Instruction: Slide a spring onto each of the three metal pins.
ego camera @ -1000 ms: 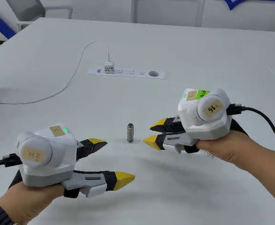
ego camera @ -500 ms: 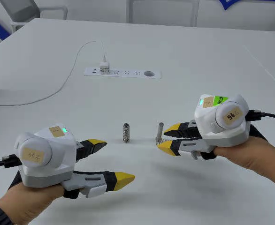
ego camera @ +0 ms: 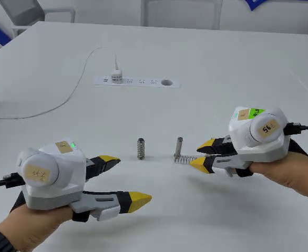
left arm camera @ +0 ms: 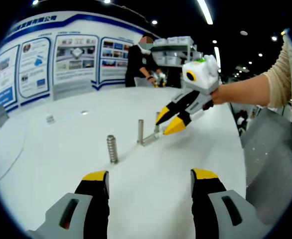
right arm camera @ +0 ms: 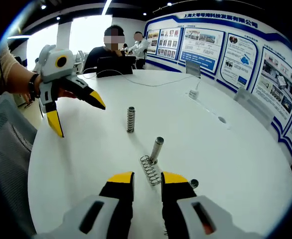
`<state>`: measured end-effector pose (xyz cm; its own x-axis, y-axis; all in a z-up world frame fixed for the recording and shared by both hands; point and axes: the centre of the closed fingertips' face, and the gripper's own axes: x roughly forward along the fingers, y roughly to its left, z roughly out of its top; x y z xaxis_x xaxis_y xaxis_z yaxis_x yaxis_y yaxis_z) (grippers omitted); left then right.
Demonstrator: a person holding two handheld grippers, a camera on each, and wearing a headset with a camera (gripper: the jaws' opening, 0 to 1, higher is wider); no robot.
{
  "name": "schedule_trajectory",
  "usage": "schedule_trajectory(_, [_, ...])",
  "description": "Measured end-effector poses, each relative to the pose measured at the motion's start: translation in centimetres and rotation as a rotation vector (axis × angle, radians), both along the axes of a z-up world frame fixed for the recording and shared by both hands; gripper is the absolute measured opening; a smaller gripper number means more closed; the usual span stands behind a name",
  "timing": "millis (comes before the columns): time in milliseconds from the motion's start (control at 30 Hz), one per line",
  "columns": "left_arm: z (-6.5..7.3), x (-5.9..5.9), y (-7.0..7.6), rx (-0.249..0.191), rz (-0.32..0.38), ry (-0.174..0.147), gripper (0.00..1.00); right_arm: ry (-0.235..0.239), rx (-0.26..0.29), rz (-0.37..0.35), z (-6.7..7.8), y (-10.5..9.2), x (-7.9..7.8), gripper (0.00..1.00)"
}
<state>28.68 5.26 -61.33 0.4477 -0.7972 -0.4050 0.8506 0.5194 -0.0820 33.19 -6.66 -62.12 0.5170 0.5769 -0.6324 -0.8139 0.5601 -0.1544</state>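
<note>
At the near left of the white table (ego camera: 222,79), the left gripper (ego camera: 125,178) is held low in a hand, its yellow-tipped jaws spread wide with nothing between them. Its tips point to the right, towards the middle of the table.

Beyond it, well back on the table, a white power strip (ego camera: 138,82) lies flat. A plug (ego camera: 116,75) sits in its left end, and a thin cable (ego camera: 80,86) curves away to the left.

In the middle of the table stands the sprung pin (ego camera: 141,148), upright, with a coil spring wound around its shaft. Near it on the right stands the bare pin (ego camera: 179,147), also upright, its metal shaft uncovered.

The loose spring (ego camera: 184,159) lies on its side on the table. One end touches the foot of the bare pin and the other reaches towards the right gripper (ego camera: 202,154).

The right gripper is held in the other hand at the right, pointing left at the bare pin. Its jaws are slightly apart and grip nothing. In the right gripper view, the near end of the loose spring lies just ahead of the gap between its two tips.
</note>
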Motion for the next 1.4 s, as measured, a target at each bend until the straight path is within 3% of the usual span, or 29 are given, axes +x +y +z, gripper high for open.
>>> schedule_trajectory(200, [0.0,0.0,0.0,-0.001,0.002,0.000,0.67,-0.005,-0.082,0.036,-0.2,0.1,0.4,0.21])
schedule_trajectory(400, [0.0,-0.1,0.1,0.002,0.002,0.000,0.67,0.040,-0.152,0.071,-1.3,0.1,0.6,0.20])
schedule_trajectory(733, [0.0,-0.1,0.3,0.006,0.006,0.002,0.67,0.077,-0.221,0.119,-2.2,0.1,1.2,0.17])
schedule_trajectory(1100, [-0.1,-0.2,0.3,0.003,0.008,0.003,0.66,0.126,-0.256,0.145,-3.6,-0.1,1.0,0.16])
schedule_trajectory(1400, [-0.2,-0.2,0.3,0.004,0.011,0.005,0.66,0.156,-0.254,0.146,-3.8,-0.1,0.7,0.15])
